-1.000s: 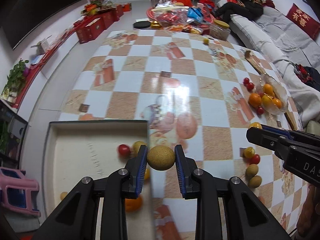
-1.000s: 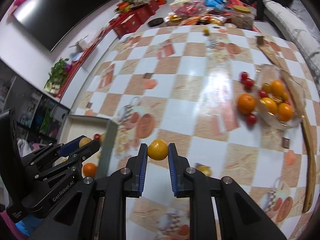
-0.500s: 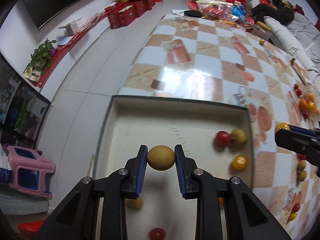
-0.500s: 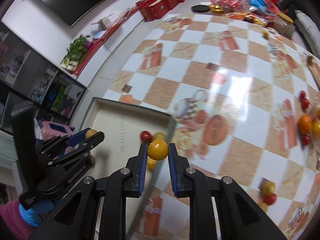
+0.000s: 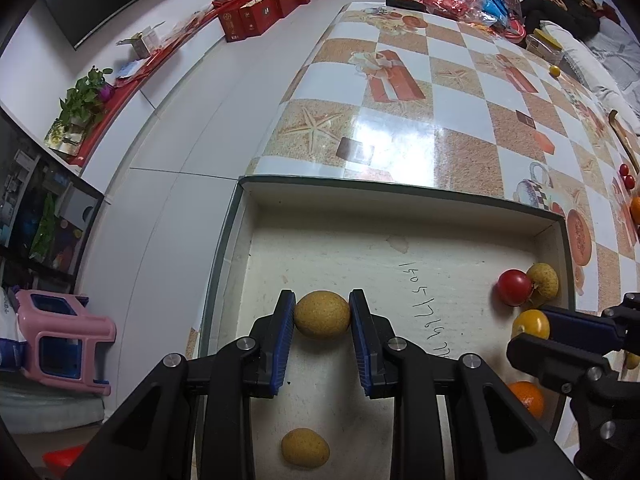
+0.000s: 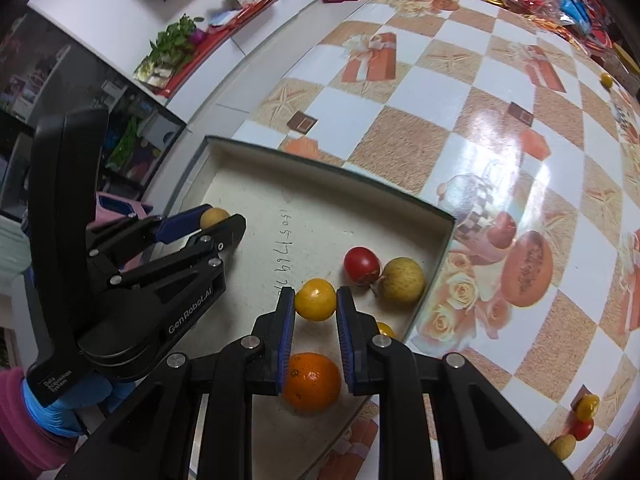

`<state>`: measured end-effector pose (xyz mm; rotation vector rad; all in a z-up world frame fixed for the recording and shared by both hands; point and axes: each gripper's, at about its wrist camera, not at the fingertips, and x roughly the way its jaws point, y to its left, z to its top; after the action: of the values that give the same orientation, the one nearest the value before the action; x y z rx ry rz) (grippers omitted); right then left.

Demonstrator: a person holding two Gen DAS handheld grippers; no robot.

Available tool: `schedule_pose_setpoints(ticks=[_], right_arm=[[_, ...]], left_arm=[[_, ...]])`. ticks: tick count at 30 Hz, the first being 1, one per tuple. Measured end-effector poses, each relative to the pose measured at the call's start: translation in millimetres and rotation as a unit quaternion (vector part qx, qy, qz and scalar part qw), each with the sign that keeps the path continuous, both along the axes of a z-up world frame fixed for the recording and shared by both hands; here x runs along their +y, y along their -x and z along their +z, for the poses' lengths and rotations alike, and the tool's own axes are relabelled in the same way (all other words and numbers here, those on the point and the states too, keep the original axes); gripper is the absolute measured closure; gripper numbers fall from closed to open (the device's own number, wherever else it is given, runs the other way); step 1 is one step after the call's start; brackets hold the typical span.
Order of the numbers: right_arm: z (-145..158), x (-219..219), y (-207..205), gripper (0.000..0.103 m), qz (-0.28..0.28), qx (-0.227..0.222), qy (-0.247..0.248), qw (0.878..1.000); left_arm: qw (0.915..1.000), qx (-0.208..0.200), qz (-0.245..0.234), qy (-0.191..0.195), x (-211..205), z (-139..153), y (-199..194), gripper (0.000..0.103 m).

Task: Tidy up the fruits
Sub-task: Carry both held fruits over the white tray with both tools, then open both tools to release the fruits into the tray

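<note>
Jaws of both grippers clamp fruit above the tray (image 5: 400, 248): left, brown fruit (image 5: 322, 313); right, seemingly a yellow citrus (image 6: 315, 299).

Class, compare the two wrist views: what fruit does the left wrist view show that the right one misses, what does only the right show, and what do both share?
Only the left: a loose tan fruit on the box floor beneath the jaws. Only the right: three fruits on the tablecloth. Both: the box, red tomato, orange, the left gripper's tan fruit and the right gripper's yellow fruit.

Home living room, sofa (image 5: 592, 60), wall television (image 5: 120, 4)
</note>
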<state>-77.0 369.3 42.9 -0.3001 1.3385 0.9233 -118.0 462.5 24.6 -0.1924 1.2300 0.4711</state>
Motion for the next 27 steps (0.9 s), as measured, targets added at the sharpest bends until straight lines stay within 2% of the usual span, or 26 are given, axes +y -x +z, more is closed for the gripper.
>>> schedule_pose_setpoints(ticks=[11, 18, 19, 20, 21, 23, 27], right_arm=[[-13.7, 13.3, 3.9, 0.081, 0.024, 0.007, 0.023, 0.999], [-24.0, 27.2, 14.6, 0.077, 0.063, -0.002, 0.043, 0.997], [-24.6, 28.0, 15.8, 0.075, 0.066, -0.004, 0.043, 0.997], [-24.2, 28.6, 17.2, 0.068, 0.071, -0.005, 0.039, 0.997], [-23.6, 29.2, 18.8, 0.055, 0.075, -0.009, 0.038, 0.996], [-19.9, 28.9, 22.9, 0.047, 0.081, -0.018, 0.033, 0.996], [-5.4, 26.3, 30.6, 0.047, 0.1, -0.04, 0.018, 0.994]], left_arm=[[1.0, -0.006, -0.002, 0.0, 2.1, -1.3, -0.1, 0.074], [0.9999, -0.012, -0.002, 0.012, 5.5, -1.6, 0.9, 0.072], [0.9999, -0.012, -0.001, 0.012, 6.1, -1.2, 1.1, 0.068], [0.9999, -0.013, 0.0, 0.011, 7.0, -0.9, 1.9, 0.044], [0.9998, -0.017, 0.003, 0.008, 7.6, 0.4, 3.3, 0.029], [0.9995, -0.032, -0.001, 0.003, 6.1, 6.2, 5.7, 0.029], [0.9996, -0.029, -0.002, -0.001, 5.9, 10.2, 5.9, 0.029]])
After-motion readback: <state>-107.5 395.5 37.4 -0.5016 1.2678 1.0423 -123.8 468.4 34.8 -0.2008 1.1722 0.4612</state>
